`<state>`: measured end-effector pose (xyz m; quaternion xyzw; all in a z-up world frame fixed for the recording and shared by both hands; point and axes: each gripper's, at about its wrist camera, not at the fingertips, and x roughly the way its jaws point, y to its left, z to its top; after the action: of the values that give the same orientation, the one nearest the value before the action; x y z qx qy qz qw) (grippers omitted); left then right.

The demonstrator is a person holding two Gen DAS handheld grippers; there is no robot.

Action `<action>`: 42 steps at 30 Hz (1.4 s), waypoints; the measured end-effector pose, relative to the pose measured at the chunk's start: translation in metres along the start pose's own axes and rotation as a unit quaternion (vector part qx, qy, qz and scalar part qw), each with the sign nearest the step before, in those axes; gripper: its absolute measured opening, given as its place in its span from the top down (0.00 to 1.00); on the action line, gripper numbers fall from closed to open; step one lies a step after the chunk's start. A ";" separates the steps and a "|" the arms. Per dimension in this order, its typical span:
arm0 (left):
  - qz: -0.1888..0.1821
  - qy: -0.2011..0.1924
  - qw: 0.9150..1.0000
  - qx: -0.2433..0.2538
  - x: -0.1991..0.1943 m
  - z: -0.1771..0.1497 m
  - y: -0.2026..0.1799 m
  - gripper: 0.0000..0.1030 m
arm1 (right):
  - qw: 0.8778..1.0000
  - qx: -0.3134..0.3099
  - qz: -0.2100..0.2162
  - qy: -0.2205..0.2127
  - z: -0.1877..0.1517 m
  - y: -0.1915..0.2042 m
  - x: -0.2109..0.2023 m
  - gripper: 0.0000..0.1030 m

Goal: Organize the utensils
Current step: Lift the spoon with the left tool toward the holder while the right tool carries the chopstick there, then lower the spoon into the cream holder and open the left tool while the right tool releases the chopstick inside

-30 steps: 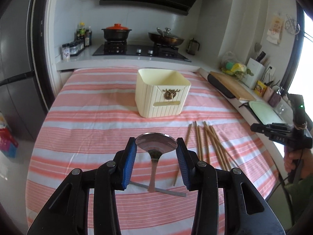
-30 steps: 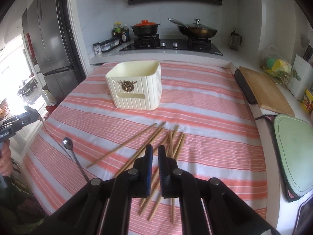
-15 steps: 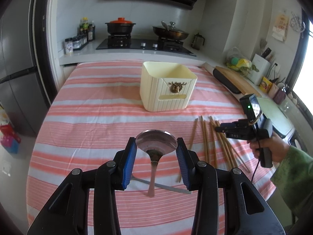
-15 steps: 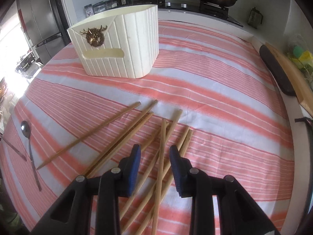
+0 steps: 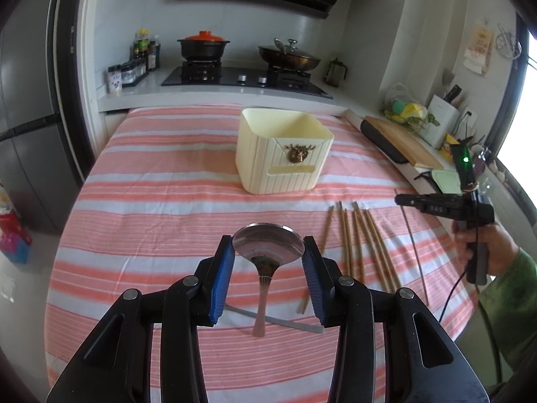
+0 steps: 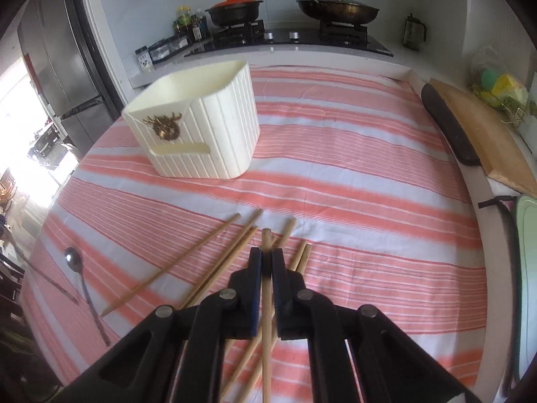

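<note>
R tongs (image 6: 265,268) now shut on chopstick (image 6: 266,241) | L tongs (image 5: 268,262) grip spoon (image 5: 268,247)

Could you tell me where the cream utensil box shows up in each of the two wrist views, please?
Left wrist: the cream utensil box stands just above centre, beyond the held spoon.
Right wrist: it sits upper left, beyond the chopsticks.
Shared landmark: the orange-lidded pot on the stove.

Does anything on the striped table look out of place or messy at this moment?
Yes. The wooden chopsticks lie loose, fanned and crossing on the tablecloth, not in the cream utensil box. A small spoon also lies on the cloth. Nothing looks spilled or broken.
</note>
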<state>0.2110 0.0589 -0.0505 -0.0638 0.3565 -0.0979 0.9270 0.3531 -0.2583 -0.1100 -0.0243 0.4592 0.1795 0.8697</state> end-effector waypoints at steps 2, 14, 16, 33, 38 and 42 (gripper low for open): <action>-0.010 -0.004 1.000 -0.002 -0.007 0.005 0.000 0.60 | 1.000 -0.001 0.008 -0.028 -0.003 0.002 -0.034 0.94; -0.053 -0.031 0.998 -0.009 -0.024 0.079 -0.006 0.60 | 0.980 -0.016 0.018 -0.200 0.038 0.039 -0.157 0.94; -0.059 -0.039 0.997 -0.020 -0.023 0.100 -0.004 0.60 | 0.974 -0.012 0.021 -0.225 0.058 0.042 -0.161 0.94; 0.012 -0.090 0.994 -0.064 0.117 0.245 0.010 0.60 | 0.947 -0.003 0.010 -0.322 0.211 0.064 -0.042 0.94; 0.009 0.012 0.997 -0.075 0.194 0.220 0.022 0.60 | 0.977 0.017 0.027 -0.212 0.206 0.052 0.032 0.94; 0.026 0.067 0.995 -0.073 0.234 0.202 0.025 0.59 | 0.986 0.015 0.015 -0.168 0.198 0.048 0.064 0.92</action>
<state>0.5206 0.0399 -0.0577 -0.1153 0.4255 -0.0515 0.8961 0.5262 -0.1542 -0.0411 0.0265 0.3097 0.1869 0.9319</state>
